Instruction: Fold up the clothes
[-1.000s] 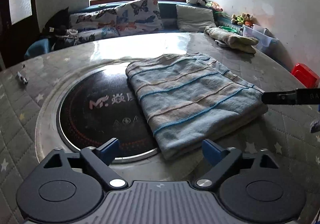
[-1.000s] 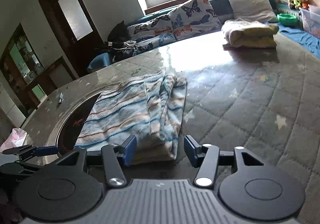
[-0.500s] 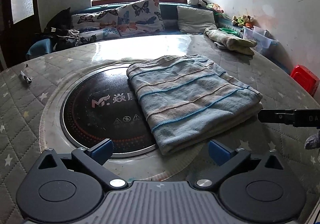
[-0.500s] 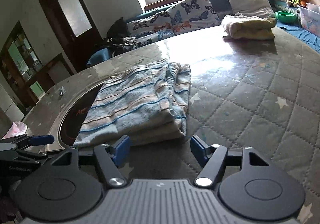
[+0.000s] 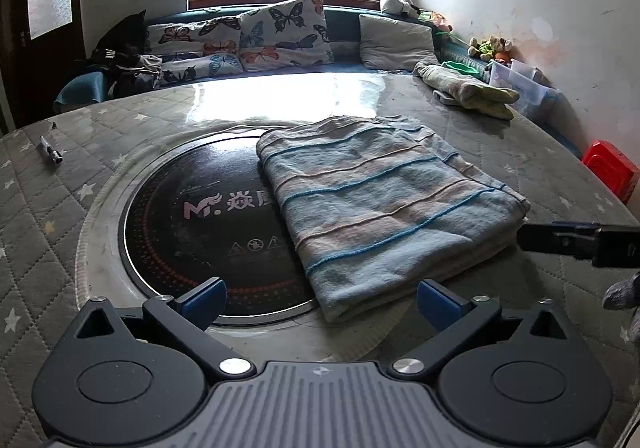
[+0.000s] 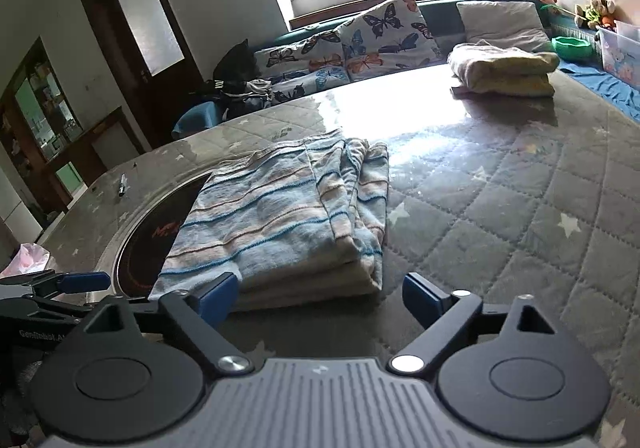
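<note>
A folded light-blue striped cloth (image 5: 380,203) (image 6: 288,224) lies on the round quilted table, partly over the black hotplate (image 5: 192,224). My left gripper (image 5: 320,298) stands open just short of the cloth's near corner, with nothing between its fingers. My right gripper (image 6: 316,298) faces the cloth's near folded edge; its jaws are opening and hold nothing. In the left wrist view the right gripper's finger (image 5: 576,240) reaches in beside the cloth's right edge. In the right wrist view the left gripper's blue fingertip (image 6: 84,282) shows at the left.
A second folded pale cloth (image 6: 504,69) (image 5: 468,91) lies at the table's far right. A small metal object (image 5: 50,151) rests on the far left of the table. Cushions (image 5: 280,33), a clear bin (image 5: 520,87) and a red stool (image 5: 610,167) ring the table.
My right gripper's jaws have spread wider and it has drawn back a little from the cloth's edge. The left gripper opened slightly more. The cloth has not moved.
</note>
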`<action>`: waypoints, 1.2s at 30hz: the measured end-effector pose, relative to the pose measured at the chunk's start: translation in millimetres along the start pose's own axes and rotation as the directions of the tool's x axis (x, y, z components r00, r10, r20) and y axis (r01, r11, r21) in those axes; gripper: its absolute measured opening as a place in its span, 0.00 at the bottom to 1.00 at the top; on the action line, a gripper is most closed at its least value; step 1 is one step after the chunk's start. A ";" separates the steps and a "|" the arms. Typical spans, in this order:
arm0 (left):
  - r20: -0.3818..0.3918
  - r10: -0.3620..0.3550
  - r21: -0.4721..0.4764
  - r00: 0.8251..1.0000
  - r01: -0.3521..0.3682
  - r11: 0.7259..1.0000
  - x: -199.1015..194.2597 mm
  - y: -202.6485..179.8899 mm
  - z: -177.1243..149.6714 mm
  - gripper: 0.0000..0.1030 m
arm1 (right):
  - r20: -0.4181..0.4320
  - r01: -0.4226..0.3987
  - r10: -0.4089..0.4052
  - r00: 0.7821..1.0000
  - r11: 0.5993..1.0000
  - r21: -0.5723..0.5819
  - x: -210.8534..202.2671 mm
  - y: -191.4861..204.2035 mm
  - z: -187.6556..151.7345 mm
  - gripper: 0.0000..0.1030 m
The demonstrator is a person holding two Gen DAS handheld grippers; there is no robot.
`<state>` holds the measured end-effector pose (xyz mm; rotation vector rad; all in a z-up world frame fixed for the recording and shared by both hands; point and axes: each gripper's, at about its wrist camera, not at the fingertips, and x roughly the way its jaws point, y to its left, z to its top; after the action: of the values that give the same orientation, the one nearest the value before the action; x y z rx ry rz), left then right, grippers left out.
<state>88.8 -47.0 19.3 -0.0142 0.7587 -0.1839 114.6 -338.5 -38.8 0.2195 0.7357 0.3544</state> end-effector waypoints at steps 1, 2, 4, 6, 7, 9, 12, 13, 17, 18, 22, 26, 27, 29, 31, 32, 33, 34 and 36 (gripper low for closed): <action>0.004 -0.002 0.000 1.000 0.002 1.000 -0.9 -0.5 -0.3 1.00 | -0.004 0.001 -0.001 1.000 1.000 0.003 -0.4 0.2 -1.8 0.91; 0.008 -0.003 0.000 1.000 0.003 1.000 -2.0 -1.0 -0.5 1.00 | -0.007 0.003 -0.003 1.000 1.000 0.006 -0.7 0.3 -3.5 0.93; 0.023 -0.005 0.001 1.000 0.005 1.000 -5.7 -1.9 -1.3 1.00 | -0.012 0.013 -0.013 1.000 1.000 0.005 -2.6 1.4 -7.2 0.97; 0.038 -0.010 0.002 0.999 0.010 1.000 -10.3 -3.3 -2.4 1.00 | -0.016 0.025 -0.025 1.000 1.000 -0.003 -5.8 3.2 -11.2 1.00; 0.046 -0.013 0.003 0.999 0.013 1.000 -13.0 -4.1 -3.0 1.00 | -0.022 0.026 -0.026 0.999 1.000 -0.004 -7.1 3.7 -13.3 1.00; 0.062 -0.019 0.004 0.998 0.018 1.000 -18.6 -5.9 -4.2 1.00 | -0.034 0.029 -0.029 0.999 1.000 -0.006 -9.7 4.6 -17.5 1.00; 0.083 -0.031 0.013 0.996 0.030 0.999 -28.6 -10.0 -7.1 1.00 | -0.049 0.043 -0.043 0.998 0.999 0.000 -12.9 5.2 -24.3 1.00; 0.090 -0.034 0.016 0.995 0.032 0.999 -31.8 -11.3 -8.4 1.00 | -0.052 0.044 -0.044 0.998 0.999 0.003 -14.0 5.4 -26.8 1.00; 0.107 -0.036 0.023 0.994 0.033 0.999 -44.6 -16.1 -16.2 1.00 | -0.051 0.052 -0.052 0.997 0.999 -0.002 -19.0 8.0 -37.5 1.00; 0.110 -0.032 0.022 0.993 0.030 0.999 -47.5 -17.0 -18.4 1.00 | -0.048 0.055 -0.056 0.997 0.998 -0.009 -20.5 9.5 -40.1 1.00; 0.117 -0.015 0.013 0.993 0.013 1.000 -59.5 -19.3 -27.9 1.00 | -0.031 0.059 -0.060 0.998 0.998 -0.014 -24.5 12.1 -47.0 1.00; 0.126 0.000 0.005 0.992 -0.001 1.000 -70.1 -19.3 -37.0 1.00 | -0.014 0.059 -0.059 0.998 0.998 -0.014 -26.9 13.1 -52.1 1.00; 0.123 0.002 0.004 0.992 -0.003 1.000 -71.3 -19.0 -39.0 1.00 | -0.013 0.060 -0.060 0.998 0.998 -0.017 -26.9 13.6 -52.7 1.00; 0.115 0.003 -0.002 0.993 -0.003 1.000 -72.8 -18.2 -42.8 1.00 | -0.010 0.063 -0.063 0.998 0.998 -0.023 -26.8 14.6 -54.0 1.00; 0.100 0.003 -0.011 0.995 -0.002 1.000 -72.7 -16.8 -45.4 1.00 | -0.006 0.066 -0.066 0.998 0.998 -0.024 -26.6 15.5 -54.9 1.00; 0.092 0.003 -0.016 0.996 -0.002 1.000 -72.2 -16.3 -46.3 1.00 | -0.004 0.068 -0.068 0.998 0.997 -0.023 -26.5 15.9 -55.2 1.00; 0.085 0.004 -0.021 0.996 -0.002 1.000 -71.7 -15.8 -47.2 1.00 | -0.001 0.070 -0.070 0.998 0.997 -0.022 -26.4 16.3 -55.6 1.00; 0.081 0.005 -0.024 0.997 -0.003 1.000 -71.3 -15.4 -48.3 1.00 | 0.001 0.072 -0.072 0.997 0.997 -0.020 -26.3 16.7 -55.9 1.00; 0.074 0.005 -0.027 0.997 -0.003 1.000 -70.4 -14.3 -50.2 1.00 | 0.009 0.078 -0.077 0.997 0.997 -0.018 -26.4 17.3 -57.2 1.00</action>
<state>2.0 -46.4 32.0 -0.0452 0.6872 -0.1683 53.0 -328.9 -58.4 0.1745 0.7305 0.2863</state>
